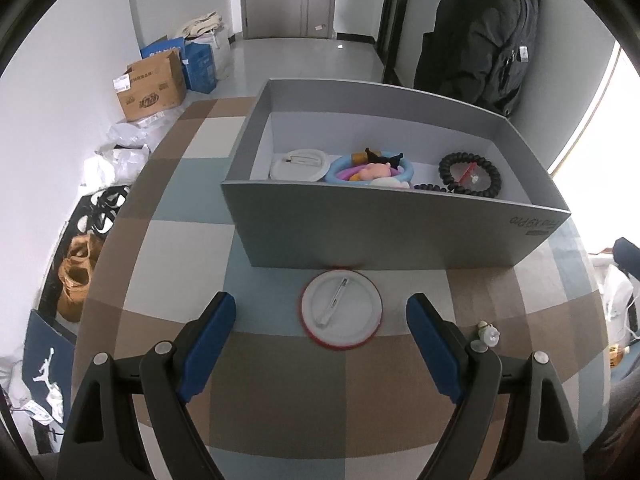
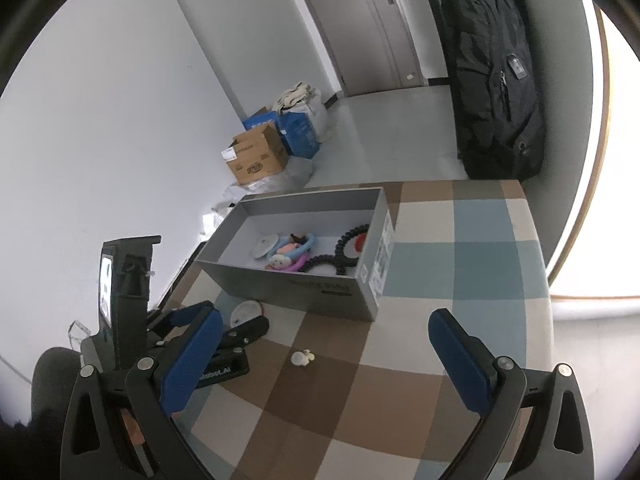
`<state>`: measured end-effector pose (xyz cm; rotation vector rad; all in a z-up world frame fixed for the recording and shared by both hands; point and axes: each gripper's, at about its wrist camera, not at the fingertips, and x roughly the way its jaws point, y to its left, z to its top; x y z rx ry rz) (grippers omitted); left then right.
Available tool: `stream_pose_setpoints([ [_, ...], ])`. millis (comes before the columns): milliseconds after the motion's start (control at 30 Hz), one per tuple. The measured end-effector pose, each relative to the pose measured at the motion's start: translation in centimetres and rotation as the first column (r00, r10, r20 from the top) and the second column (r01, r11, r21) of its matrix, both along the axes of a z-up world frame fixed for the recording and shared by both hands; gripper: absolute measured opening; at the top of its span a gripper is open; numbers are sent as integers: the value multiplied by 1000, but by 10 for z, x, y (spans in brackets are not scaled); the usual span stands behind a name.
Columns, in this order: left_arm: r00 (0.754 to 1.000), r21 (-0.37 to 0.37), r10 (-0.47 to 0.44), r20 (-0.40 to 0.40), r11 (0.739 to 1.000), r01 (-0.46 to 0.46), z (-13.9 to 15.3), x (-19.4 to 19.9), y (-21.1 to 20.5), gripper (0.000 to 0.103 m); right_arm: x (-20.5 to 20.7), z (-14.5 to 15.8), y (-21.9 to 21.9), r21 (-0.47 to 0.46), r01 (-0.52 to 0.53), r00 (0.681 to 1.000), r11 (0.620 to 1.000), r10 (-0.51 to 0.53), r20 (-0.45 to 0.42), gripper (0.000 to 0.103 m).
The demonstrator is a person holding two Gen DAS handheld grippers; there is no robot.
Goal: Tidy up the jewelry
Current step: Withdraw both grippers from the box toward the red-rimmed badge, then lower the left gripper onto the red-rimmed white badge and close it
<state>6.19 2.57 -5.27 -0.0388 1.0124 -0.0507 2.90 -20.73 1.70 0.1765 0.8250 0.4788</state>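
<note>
Your left gripper (image 1: 320, 316) stood wide open astride the red-rimmed badge (image 1: 341, 312) at lower centre, grey box (image 1: 392, 232) above it, your right gripper (image 2: 324, 356) open over nothing, small charm (image 2: 302, 357) between its fingers in frame.

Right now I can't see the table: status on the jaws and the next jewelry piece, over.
Left gripper open, jaws either side of the round pin badge, not touching. Right gripper open, empty. Small charm loose on the table. Grey box just behind badge.

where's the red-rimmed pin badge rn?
Left wrist view: the red-rimmed pin badge lies pin-side up on the checked tablecloth, just in front of the grey box, ahead of the open left gripper.
</note>
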Motion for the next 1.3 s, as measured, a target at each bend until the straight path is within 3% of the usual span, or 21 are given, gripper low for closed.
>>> stream_pose_setpoints([
  [233, 1000, -11, 18, 11, 1000, -18, 0, 1, 1, 84, -2, 2, -5, 5, 15, 1000, 1000, -15, 5, 103],
  [433, 999, -34, 45, 15, 998, -44, 1, 3, 3, 77, -3, 2, -5, -4, 12, 1000, 1000, -12, 2, 103],
  [500, 999, -37, 45, 16, 998, -45, 2, 3, 2, 63, -3, 3, -4, -5, 12, 1000, 1000, -12, 4, 103],
  [633, 999, -4, 37, 19, 999, -37, 2, 3, -1, 53, -3, 3, -3, -13, 11, 1000, 1000, -11, 9, 103],
  [767, 1000, -20, 14, 17, 1000, -13, 4, 3, -3, 34, -4, 3, -3, -15, 8, 1000, 1000, -8, 9, 103],
  [933, 1000, -38, 15, 13, 999, -14, 5, 2, 0, 32, -5, 3, -1, -22, 5, 1000, 1000, -5, 9, 103],
  [967, 1000, -42, 20, 11, 999, -20, 5, 2, 1, 19, -5, 3, -1, -24, 5, 1000, 1000, -5, 9, 103],
  [1100, 1000, -103, 25, -5, 994, -25, 5, 1, 8, 17, -5, 1, -1, -26, 6, 1000, 1000, -6, 4, 103],
  [1300, 1000, -110, -5, -4, 994, 4, 6, -3, 8, 13, -6, 0, 2, -37, 5, 1000, 999, -5, 3, 103],
])
